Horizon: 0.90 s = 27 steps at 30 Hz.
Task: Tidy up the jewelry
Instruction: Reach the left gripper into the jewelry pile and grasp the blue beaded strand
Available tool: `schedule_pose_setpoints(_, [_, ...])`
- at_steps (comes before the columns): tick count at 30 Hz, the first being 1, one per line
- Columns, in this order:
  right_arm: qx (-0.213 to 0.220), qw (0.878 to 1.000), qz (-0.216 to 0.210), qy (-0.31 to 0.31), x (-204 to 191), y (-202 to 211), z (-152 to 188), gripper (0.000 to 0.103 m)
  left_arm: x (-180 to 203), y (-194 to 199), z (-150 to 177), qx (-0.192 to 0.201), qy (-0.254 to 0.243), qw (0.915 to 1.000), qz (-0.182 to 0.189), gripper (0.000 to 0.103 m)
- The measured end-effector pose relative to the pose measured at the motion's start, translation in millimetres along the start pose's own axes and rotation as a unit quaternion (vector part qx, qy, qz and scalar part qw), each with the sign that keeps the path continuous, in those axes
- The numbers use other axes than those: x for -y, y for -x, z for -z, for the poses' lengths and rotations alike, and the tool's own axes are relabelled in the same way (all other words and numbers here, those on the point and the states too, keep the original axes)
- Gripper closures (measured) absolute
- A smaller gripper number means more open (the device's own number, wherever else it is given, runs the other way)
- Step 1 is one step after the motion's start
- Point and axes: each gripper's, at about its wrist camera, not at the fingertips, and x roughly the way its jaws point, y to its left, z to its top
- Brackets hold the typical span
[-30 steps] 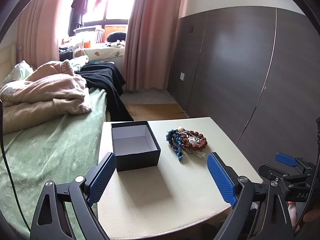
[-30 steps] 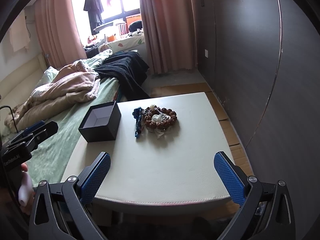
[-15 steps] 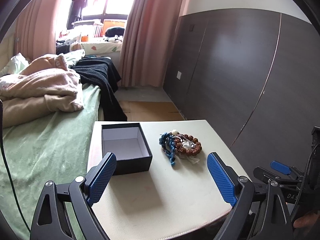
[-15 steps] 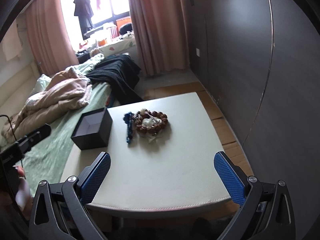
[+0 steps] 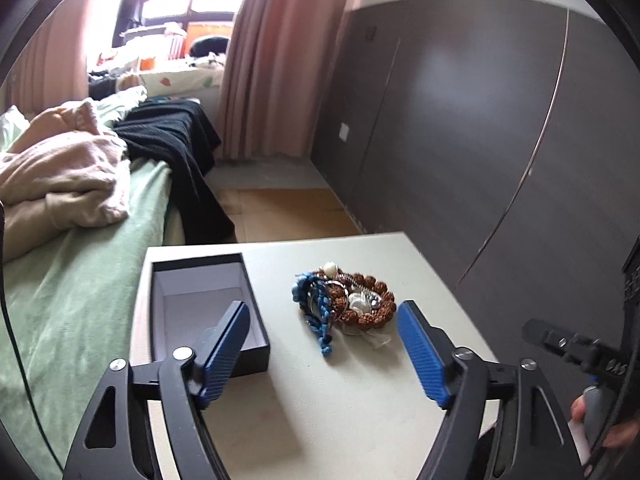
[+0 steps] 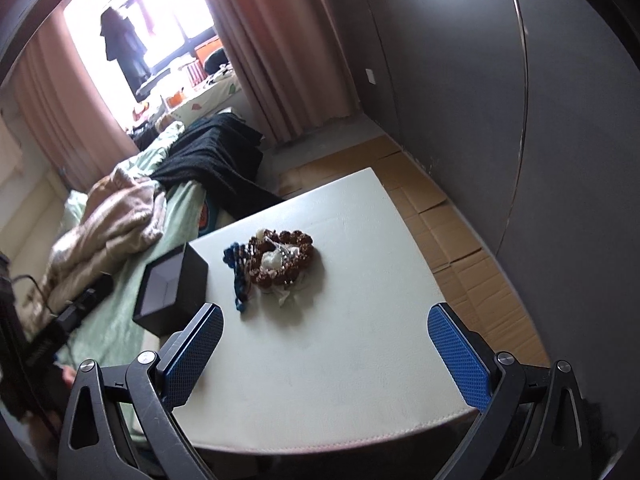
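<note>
1. The left tool has just been narrowing its jaws, with nothing between them.
2. The right tool is spread wide, empty.
3. The jewelry pile sits mid-bench; the black box stands at the bench's left edge, apart.

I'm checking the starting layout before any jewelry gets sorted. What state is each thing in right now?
Black box: open, no lid on it, nothing inside, upright on the table.
Jewelry pile: heaped beside the box, apart from it, untouched.
Left gripper: jaws have just been closing, nothing between the fingers.
Right gripper: open, holding nothing, above the table's near edge.
Curtain: drawn aside, window uncovered.
</note>
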Motion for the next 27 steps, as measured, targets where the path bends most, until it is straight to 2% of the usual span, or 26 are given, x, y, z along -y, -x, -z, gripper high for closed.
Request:
schedule_pose_setpoints(4, [-0.004, 1.0, 0.001, -0.019, 3.4, -10.9, -7.0, 0.0, 7.4, -27.2, 0.7, -0.032, -0.011, 0.9994, 0.0, 0.042])
schedule_pose_setpoints(9, [-0.012, 0.999, -0.007, -0.045, 12.7, -24.1, -16.1, 0.003, 13.7, -61.4, 2.2, -0.071, -0.024, 0.997, -0.018, 0.058])
schedule_pose_setpoints(13, [-0.022, 0.997, -0.005, -0.072, 20.1, -33.8, -17.3, 0.005, 18.2, -81.1, 4.3, -0.094, -0.032, 0.9947, -0.027, 0.063])
schedule_pose_setpoints(15, [-0.03, 0.996, -0.008, -0.082, 22.2, -38.5, -18.0, 0.011, 20.1, -92.1, 6.4, -0.108, -0.039, 0.9927, -0.037, 0.069])
schedule_pose_setpoints(17, [-0.036, 0.995, -0.013, -0.093, 25.2, -42.3, -18.4, 0.015, 20.9, -103.6, 7.8, -0.123, -0.04, 0.9908, -0.042, 0.071])
schedule_pose_setpoints(25, [-0.047, 0.99, -0.028, -0.127, 39.7, -48.5, -16.9, 0.015, 20.8, -133.3, 12.9, -0.147, -0.048, 0.9853, -0.071, 0.072])
schedule_pose_setpoints(27, [-0.048, 0.99, -0.03, -0.128, 39.7, -50.3, -17.3, 0.015, 19.8, -138.8, 14.8, -0.154, -0.047, 0.9841, -0.074, 0.079])
